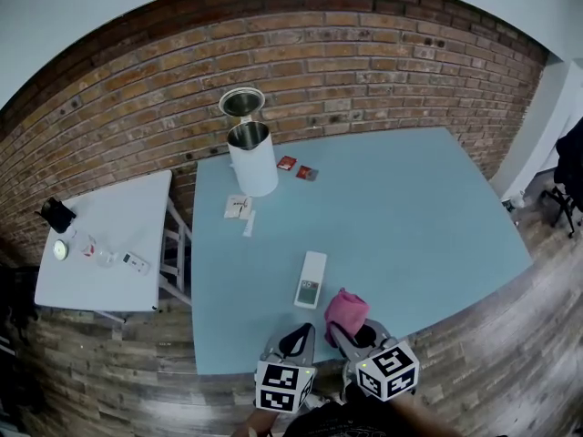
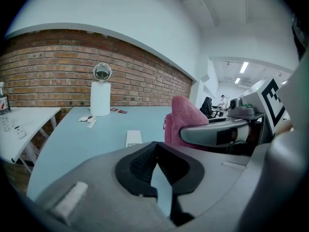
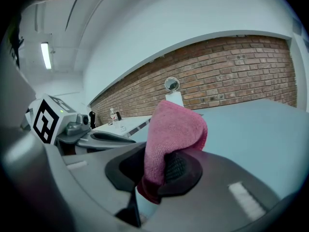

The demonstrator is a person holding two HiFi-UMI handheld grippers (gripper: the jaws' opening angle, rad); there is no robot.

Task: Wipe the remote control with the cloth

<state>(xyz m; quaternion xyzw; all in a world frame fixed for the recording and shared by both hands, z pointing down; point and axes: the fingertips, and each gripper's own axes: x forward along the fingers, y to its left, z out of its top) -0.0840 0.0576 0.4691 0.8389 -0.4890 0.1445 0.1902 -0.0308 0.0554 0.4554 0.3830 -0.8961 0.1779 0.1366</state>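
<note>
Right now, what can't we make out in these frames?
- Remote buttons: too small in head view; near end hidden by left gripper in left gripper view.
- Small things on side table: too small, head view.
- Red packets by the white bin: print too small, head view.

**Bench layout**

The remote control is laid near the front of the bench, with the cloth just to its right. A container is set at the back edge, with two packets to its right and cards before it. A smaller bench is placed alongside on the left

One remote, one cloth, two tables
</note>
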